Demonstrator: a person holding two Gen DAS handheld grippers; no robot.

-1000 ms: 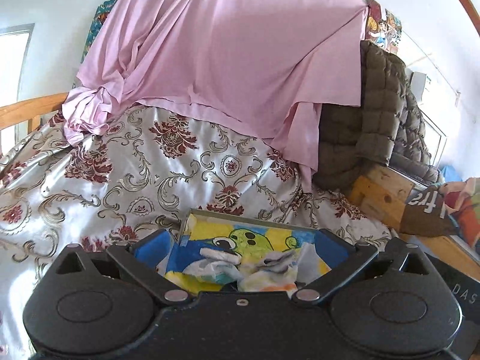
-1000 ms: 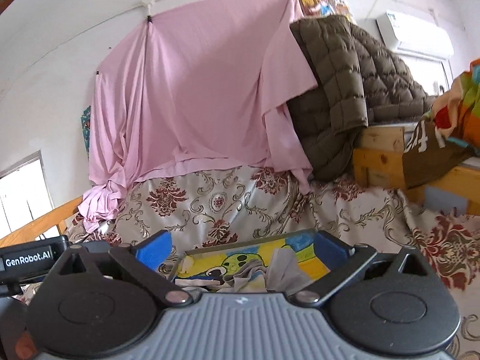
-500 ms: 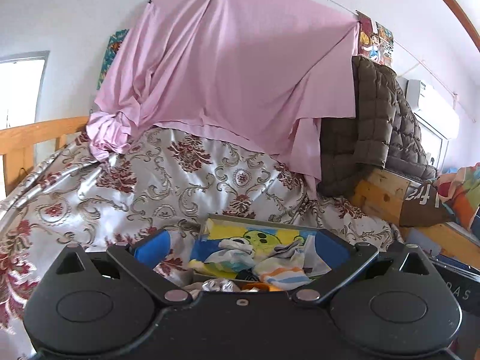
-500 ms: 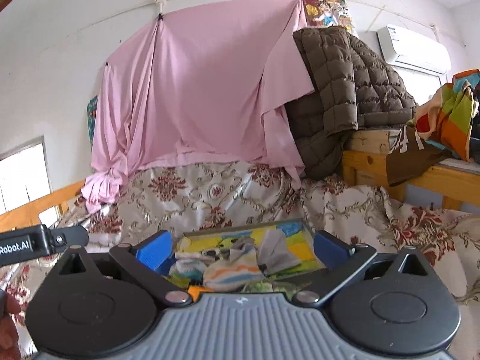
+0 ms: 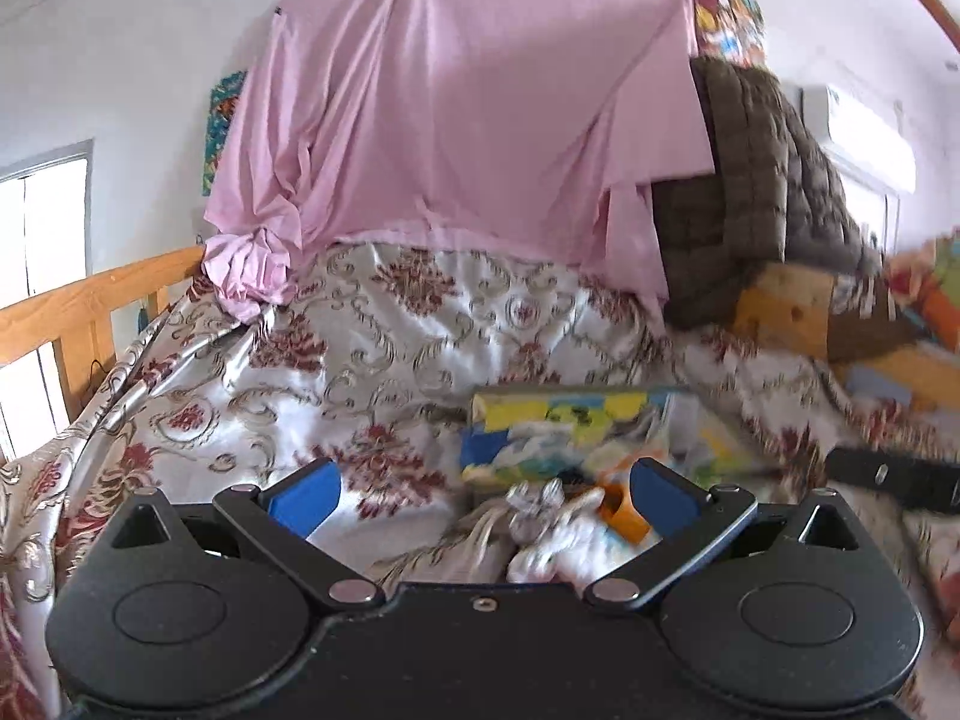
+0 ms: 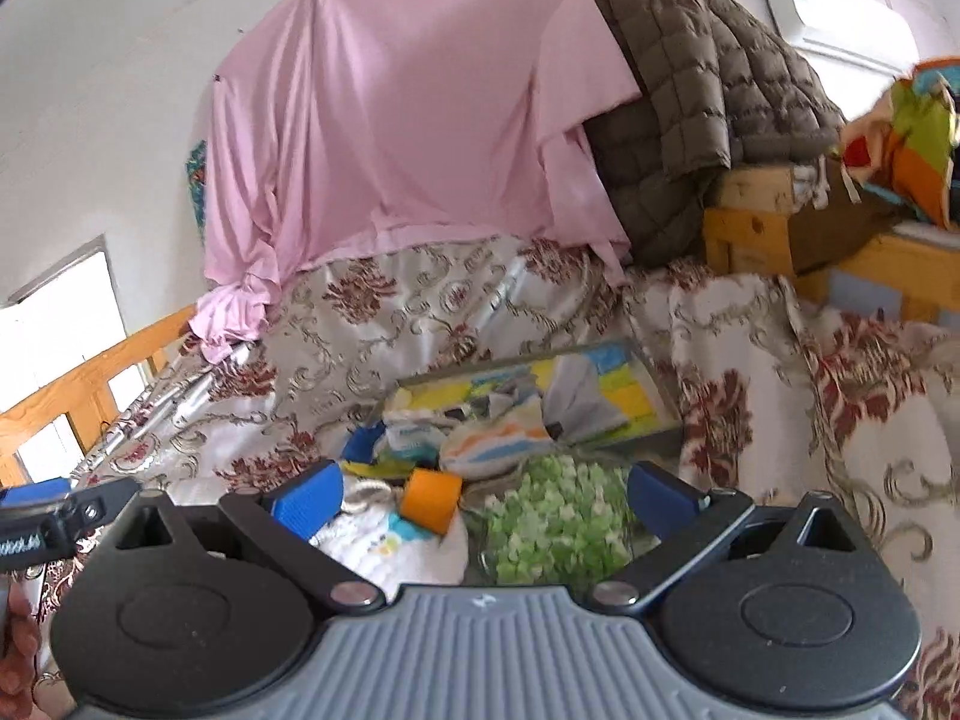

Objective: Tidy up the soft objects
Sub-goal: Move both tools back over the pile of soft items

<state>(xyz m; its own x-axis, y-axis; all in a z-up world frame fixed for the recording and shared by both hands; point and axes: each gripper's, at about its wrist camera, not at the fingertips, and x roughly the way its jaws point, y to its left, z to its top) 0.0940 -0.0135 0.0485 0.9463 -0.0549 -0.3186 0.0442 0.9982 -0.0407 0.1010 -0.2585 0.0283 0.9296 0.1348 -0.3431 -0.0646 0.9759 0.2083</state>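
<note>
Floral bedspread [image 6: 420, 312] carries one tray [image 6: 660, 402]; both tools, left [image 5: 480, 495] and right [image 6: 480, 495], gape, gripping nothing.

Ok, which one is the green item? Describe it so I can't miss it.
Start at the floral bedspread, then the colourful tray lying on it. Just in front of the tray, between the right gripper fingers, is the green-and-white speckled piece, right of an orange roll.

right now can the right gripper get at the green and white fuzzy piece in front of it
Probably yes. The right gripper has its jaws open, and the green and white fuzzy piece lies just ahead between them with nothing over it. The orange-cuffed sock sits close on its left and might get caught too.
</note>
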